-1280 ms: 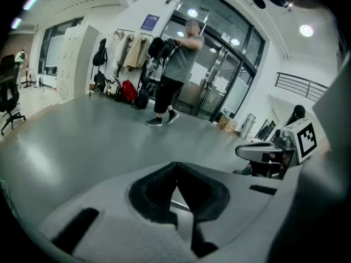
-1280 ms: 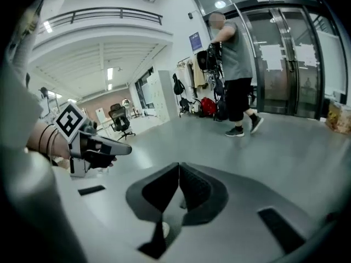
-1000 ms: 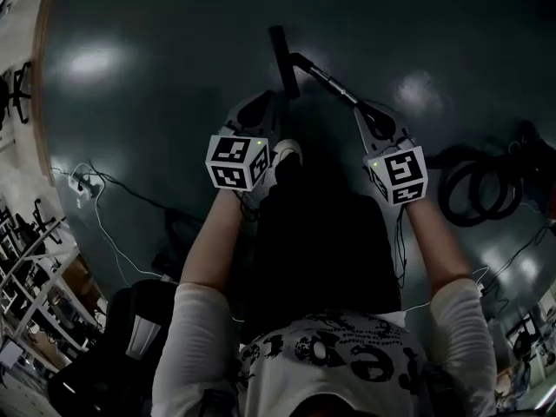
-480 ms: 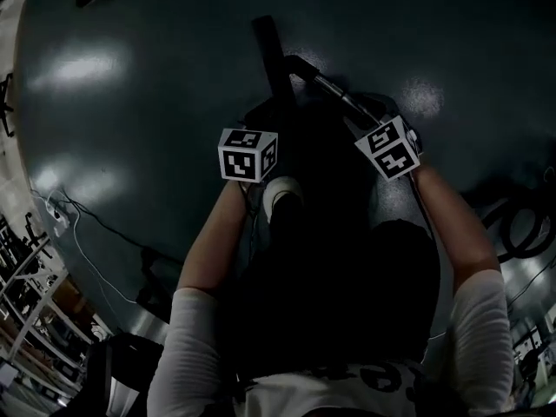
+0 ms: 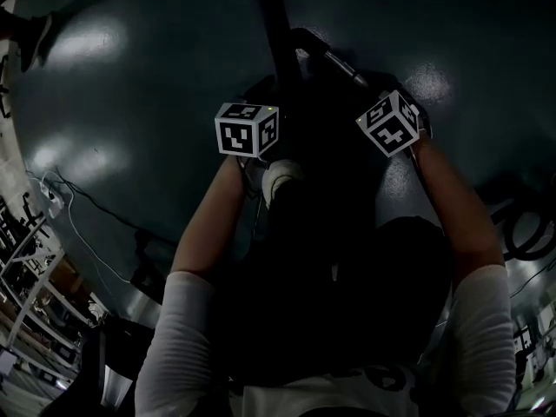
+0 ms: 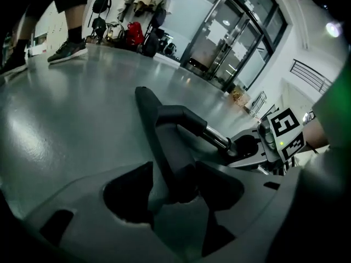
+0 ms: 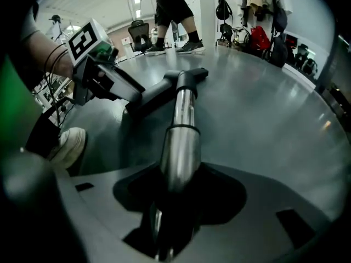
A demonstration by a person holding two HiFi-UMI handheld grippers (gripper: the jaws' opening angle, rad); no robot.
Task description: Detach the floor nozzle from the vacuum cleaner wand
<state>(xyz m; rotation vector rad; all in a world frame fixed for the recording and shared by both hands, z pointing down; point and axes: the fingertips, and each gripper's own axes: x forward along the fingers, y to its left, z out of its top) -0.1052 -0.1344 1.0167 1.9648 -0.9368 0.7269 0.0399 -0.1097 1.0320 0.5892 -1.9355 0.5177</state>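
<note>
- Black plastic bar-shaped floor nozzle (image 5: 274, 33) lies flat on the glossy dark grey floor (image 5: 130, 102). In the head view it sits at 12 o'clock, long axis running roughly 12 to 6.
- Silver metal vacuum wand (image 7: 181, 141) is joined to the nozzle through a black elbow. In the head view the wand slants away from that elbow toward 4 o'clock. Nozzle and wand are not separated.
- Left tool (image 6: 174, 188): jaws spreading at this moment, with the near end of the nozzle bar between them. In the left gripper view the bar runs out from the gap toward 11 o'clock. Dark gaps show on both sides of the bar, so the pads do not look clamped on it.
- Right tool (image 7: 178, 201): jaws spreading, near their widest, with the wand tube between them. In the right gripper view the tube climbs toward 12 o'clock to the elbow. Shadow shows on either side of the tube; no pinch is visible.
- The two tools sit near each other. In the head view the left one's marker cube is at 7 o'clock of the elbow and the right one's is at 4 o'clock.
- White shoe (image 5: 282, 176) is planted on the floor at 6 o'clock of the nozzle, just beside the left tool.
- A standing person's legs (image 7: 173, 10) are at 12 o'clock in the right gripper view, well apart from the nozzle.
</note>
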